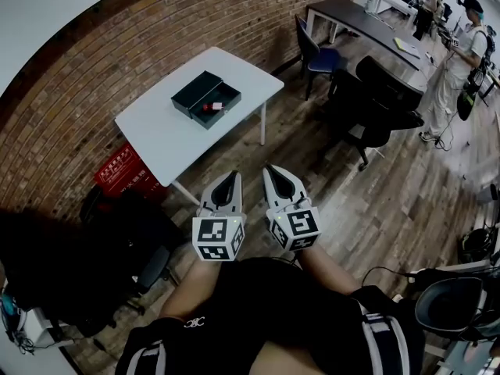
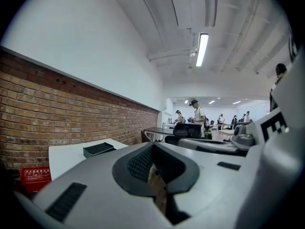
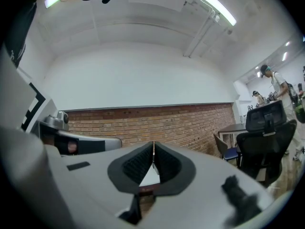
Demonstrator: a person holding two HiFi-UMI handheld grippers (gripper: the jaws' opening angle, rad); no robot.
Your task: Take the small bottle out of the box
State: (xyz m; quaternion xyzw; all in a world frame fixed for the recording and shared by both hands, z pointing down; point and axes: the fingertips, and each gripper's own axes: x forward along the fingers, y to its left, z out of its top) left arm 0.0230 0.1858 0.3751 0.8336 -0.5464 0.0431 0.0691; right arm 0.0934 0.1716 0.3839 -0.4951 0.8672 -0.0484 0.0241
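Jaws together, small bottle (image 1: 212, 106) lying in box (image 1: 191, 94)

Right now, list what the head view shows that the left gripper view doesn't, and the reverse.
Head view only: the open box's inside, holding what looks like the small bottle, red. Left gripper view only: the ceiling light, and the left gripper shut with nothing between its jaws. Both: the white table, the box, the brick wall.
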